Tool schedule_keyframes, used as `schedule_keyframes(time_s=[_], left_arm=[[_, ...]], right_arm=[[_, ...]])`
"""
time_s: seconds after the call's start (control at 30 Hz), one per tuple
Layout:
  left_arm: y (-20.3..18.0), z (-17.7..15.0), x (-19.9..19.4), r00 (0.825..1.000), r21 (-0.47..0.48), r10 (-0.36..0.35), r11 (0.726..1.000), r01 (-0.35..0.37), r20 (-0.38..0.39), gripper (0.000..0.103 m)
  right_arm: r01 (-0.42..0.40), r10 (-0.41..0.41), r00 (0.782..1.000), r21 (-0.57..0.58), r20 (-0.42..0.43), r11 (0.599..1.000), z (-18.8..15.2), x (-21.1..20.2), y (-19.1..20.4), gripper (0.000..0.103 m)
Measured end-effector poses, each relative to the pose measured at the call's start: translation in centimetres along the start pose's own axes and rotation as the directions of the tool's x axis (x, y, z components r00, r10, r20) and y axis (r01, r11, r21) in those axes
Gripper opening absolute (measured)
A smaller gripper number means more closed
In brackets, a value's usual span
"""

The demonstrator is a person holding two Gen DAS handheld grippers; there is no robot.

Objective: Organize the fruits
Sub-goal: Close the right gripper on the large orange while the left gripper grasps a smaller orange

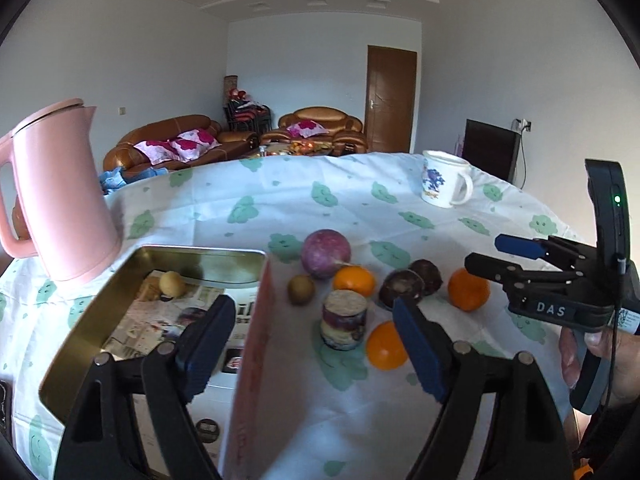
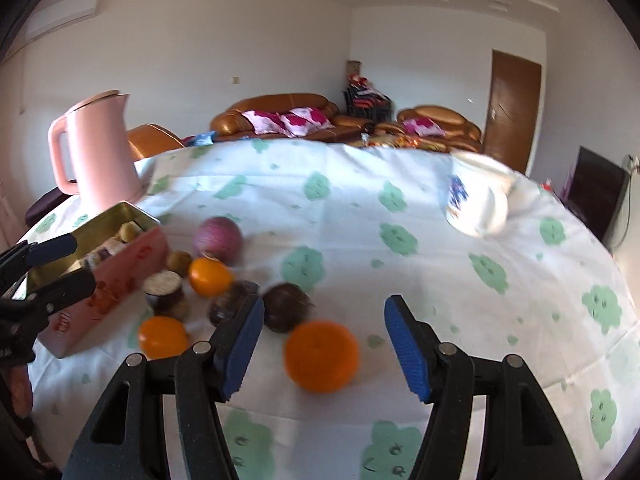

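Black grippers (image 1: 316, 344), blue ribbed pads (image 2: 406, 348).

Bright daylight, soft shadows; fisheye bends edges, corners vignetted; right wrist view motion-blurred, notably the mug (image 2: 478, 200).

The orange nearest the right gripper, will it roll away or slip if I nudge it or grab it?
The orange looks round and sits loose on the tablecloth, so a nudge would likely roll it, perhaps toward the dark fruit just behind. Its peel looks smooth, so it may slip unless the right gripper closes across its middle.
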State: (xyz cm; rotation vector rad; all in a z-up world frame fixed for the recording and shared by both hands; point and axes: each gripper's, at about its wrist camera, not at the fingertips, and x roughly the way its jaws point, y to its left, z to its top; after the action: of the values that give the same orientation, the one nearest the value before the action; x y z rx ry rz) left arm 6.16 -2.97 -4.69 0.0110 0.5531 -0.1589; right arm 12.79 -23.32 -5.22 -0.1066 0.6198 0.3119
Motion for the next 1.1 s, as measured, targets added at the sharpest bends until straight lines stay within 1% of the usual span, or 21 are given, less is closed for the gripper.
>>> schedule_keyframes(time_s=[0.1,0.17,0.2,0.27,0.3,0.37,0.43,0.53,0.7,0.73,0.77,0.9,0.93,1.1], left_arm=[[-1.4,0.1,1.0,0.999,0.015,-0.023,1.0,0.023,-0.034,0.08],[-2.2,0.0,1.6,0.997,0.031,-0.036,0.999,0.038,-0.063,0.073],[-2.4,0.0,1.9,0.996,0.031,-0.046,0.998,0.049,-0.078,0.071],[-2.7,-0.1,2.8,0.99,0.023,-0.074,0.997,0.078,-0.118,0.063],[-2.9,-0.1,3.1,0.987,0.025,-0.083,0.996,0.088,-0.135,0.06],[-3.2,-0.2,3.3,0.984,0.029,-0.093,0.995,0.099,-0.149,0.055],[-3.6,-0.4,3.8,0.979,0.039,-0.103,0.993,0.111,-0.177,0.055],[-3.9,-0.5,4.4,0.971,0.04,-0.119,0.991,0.13,-0.209,0.049],[-4.1,-0.6,5.1,0.958,0.041,-0.14,0.987,0.155,-0.248,0.049],[-4.1,-0.7,5.3,0.955,0.038,-0.145,0.986,0.16,-0.257,0.049],[-4.1,-0.7,5.4,0.952,0.034,-0.15,0.986,0.165,-0.268,0.049],[-4.1,-0.8,5.7,0.948,0.032,-0.151,0.986,0.166,-0.28,0.043],[-4.1,-0.9,5.7,0.947,0.029,-0.154,0.985,0.169,-0.283,0.039],[-4.1,-0.9,5.5,0.945,0.029,-0.168,0.983,0.183,-0.28,0.038]], right_arm=[[-0.002,0.003,0.999,0.01,-0.035,1.0,-0.4,0.7,-0.5,0.064],[-0.015,0.015,0.999,0.008,-0.047,1.0,-0.7,0.8,-0.6,0.064],[-0.022,0.022,0.998,0.007,-0.054,1.0,-0.7,1.0,-0.6,0.064],[-0.033,0.034,0.997,0.012,-0.075,0.999,-0.9,1.5,-0.7,0.064],[-0.041,0.042,0.995,0.016,-0.087,0.999,-1.1,1.7,-0.8,0.064],[-0.049,0.052,0.992,0.029,-0.115,0.998,-1.3,2.3,-1.0,0.064],[-0.063,0.068,0.99,0.044,-0.123,0.997,-1.3,2.4,-1.2,0.064],[-0.08,0.086,0.987,0.054,-0.137,0.995,-1.4,2.6,-1.3,0.064],[-0.076,0.082,0.985,0.043,-0.154,0.996,-1.4,2.9,-1.0,0.064],[-0.079,0.085,0.984,0.043,-0.159,0.996,-1.4,3.0,-1.0,0.063],[-0.083,0.089,0.982,0.044,-0.166,0.996,-1.4,3.1,-1.0,0.059],[-0.105,0.111,0.978,0.043,-0.174,0.994,-1.5,3.2,-1.0,0.053],[-0.108,0.113,0.979,0.039,-0.172,0.993,-1.5,3.1,-0.9,0.05],[-0.11,0.115,0.98,0.039,-0.164,0.993,-1.5,3.0,-0.8,0.049]])
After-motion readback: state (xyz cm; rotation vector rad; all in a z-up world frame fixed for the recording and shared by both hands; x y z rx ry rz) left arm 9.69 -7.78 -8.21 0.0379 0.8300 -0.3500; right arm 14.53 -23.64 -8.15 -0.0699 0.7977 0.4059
